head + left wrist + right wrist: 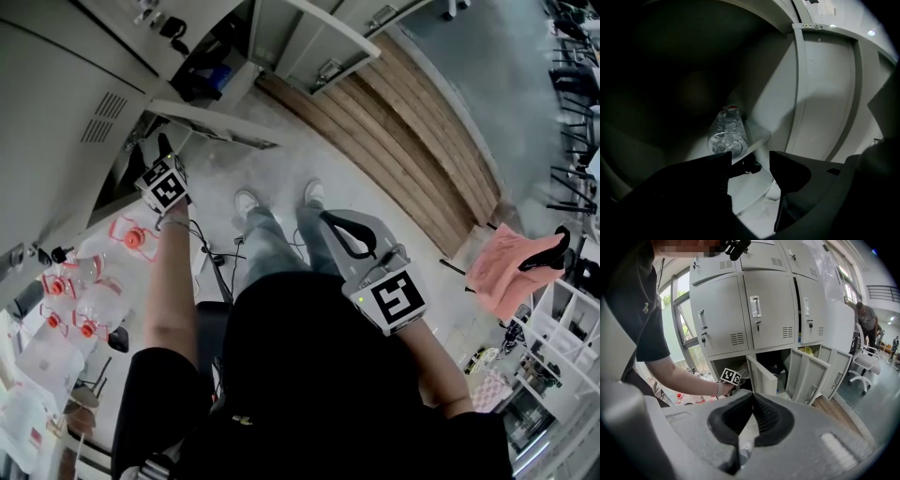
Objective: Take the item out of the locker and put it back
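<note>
A clear plastic bottle (725, 133) lies on its side on the floor of the dark locker, its base toward the camera. My left gripper (750, 157) is inside the locker just short of the bottle. Its jaws stand apart with nothing between them. In the head view the left gripper (150, 152) reaches into the open bottom locker beside its grey door (216, 127). My right gripper (325, 217) hangs in front of the person's body, away from the lockers. The right gripper (751, 393) is shut and empty.
Packs of red-capped bottles (84, 281) lie on the floor at the left. A second locker door (808, 373) stands open to the right. A small dark object (746, 166) sits on the locker's edge. A person (867, 317) and a white chair (860, 366) are at the far right.
</note>
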